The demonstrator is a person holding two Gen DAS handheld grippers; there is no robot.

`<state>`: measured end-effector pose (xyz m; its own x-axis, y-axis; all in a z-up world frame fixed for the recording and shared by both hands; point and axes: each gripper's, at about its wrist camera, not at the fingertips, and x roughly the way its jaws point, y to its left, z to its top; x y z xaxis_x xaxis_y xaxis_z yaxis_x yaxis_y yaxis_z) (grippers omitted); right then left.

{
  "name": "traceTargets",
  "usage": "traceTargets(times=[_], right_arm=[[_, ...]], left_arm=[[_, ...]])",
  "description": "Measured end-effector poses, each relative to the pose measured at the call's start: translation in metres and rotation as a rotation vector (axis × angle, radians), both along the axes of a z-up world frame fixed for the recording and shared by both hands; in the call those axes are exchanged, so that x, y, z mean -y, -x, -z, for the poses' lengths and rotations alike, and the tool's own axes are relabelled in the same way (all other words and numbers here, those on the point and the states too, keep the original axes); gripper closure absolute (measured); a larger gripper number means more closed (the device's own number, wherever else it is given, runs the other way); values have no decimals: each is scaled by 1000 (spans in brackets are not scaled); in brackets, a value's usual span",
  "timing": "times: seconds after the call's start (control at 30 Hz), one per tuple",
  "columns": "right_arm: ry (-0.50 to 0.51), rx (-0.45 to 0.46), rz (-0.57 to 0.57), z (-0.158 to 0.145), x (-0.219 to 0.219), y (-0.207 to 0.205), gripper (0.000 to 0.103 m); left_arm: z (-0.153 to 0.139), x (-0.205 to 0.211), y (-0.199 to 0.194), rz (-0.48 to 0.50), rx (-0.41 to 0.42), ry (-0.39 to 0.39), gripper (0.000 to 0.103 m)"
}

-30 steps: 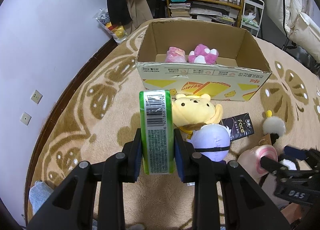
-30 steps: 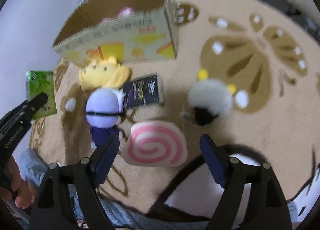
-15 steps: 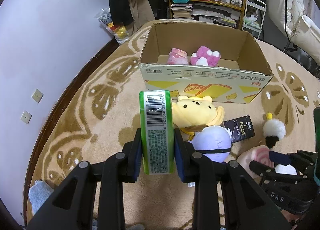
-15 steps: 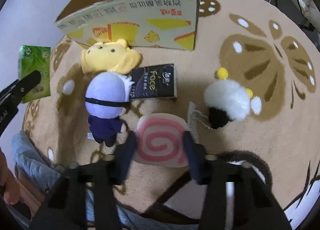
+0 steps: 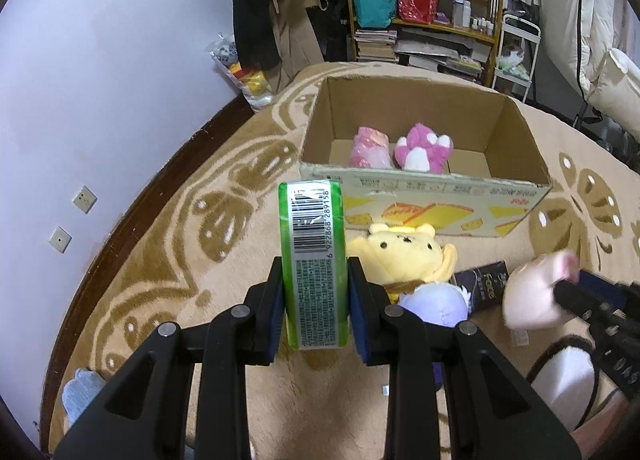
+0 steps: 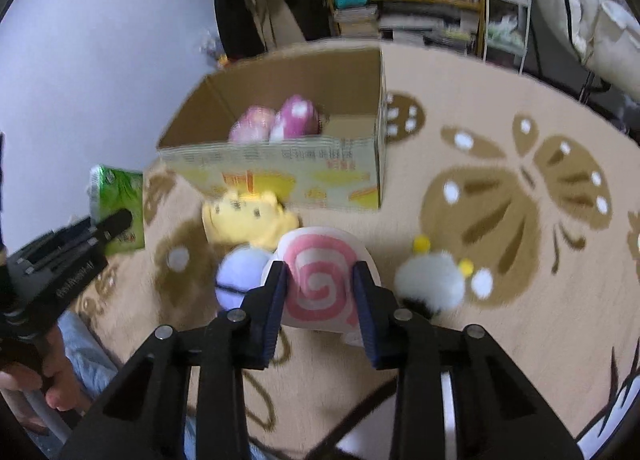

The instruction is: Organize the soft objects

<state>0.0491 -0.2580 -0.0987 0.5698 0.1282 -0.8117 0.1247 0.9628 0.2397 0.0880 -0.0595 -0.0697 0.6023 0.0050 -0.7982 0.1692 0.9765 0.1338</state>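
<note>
The left gripper (image 5: 316,308) has its jaws pressed tight on a green pack (image 5: 314,260) that stands upright between them, barcode end up. The right gripper (image 6: 320,308) has its jaws squeezed on a soft toy with a pink swirl (image 6: 320,284), held up off the rug (image 6: 500,119).

Just past the grippers, on the rug, lies a pale purple doll (image 5: 434,306). A yellow bear (image 5: 400,256) lies touching it on the far side. A black pack (image 5: 482,288) lies beside the doll. A white fluffy toy with yellow bits (image 6: 434,284) sits to the right, a little apart from the others.

Behind the bear stands an open cardboard box (image 5: 424,195). Two pink toys are inside it, side by side: a light pink one (image 5: 370,147) and a darker pink paw (image 5: 424,145). Far back, a shelf (image 5: 424,7) stands by the wall.
</note>
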Motion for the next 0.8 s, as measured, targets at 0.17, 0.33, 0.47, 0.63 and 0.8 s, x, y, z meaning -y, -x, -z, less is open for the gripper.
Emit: traceTargets(times=[0.17, 0.33, 0.47, 0.63, 0.8], right_arm=[[-8, 94, 9, -20, 8, -9, 68], [-4, 208, -6, -42, 11, -20, 68], [22, 263, -14, -50, 10, -34, 68], [-3, 302, -12, -49, 10, -53, 67], [28, 337, -40, -49, 9, -72, 66]], left_arm=[[-8, -1, -9, -3, 18, 20, 76], [-19, 5, -22, 3, 80, 9, 76], [-26, 9, -36, -21, 141, -5, 76], [-33, 14, -54, -11, 173, -9, 76], [-37, 23, -74, 23, 185, -2, 76]])
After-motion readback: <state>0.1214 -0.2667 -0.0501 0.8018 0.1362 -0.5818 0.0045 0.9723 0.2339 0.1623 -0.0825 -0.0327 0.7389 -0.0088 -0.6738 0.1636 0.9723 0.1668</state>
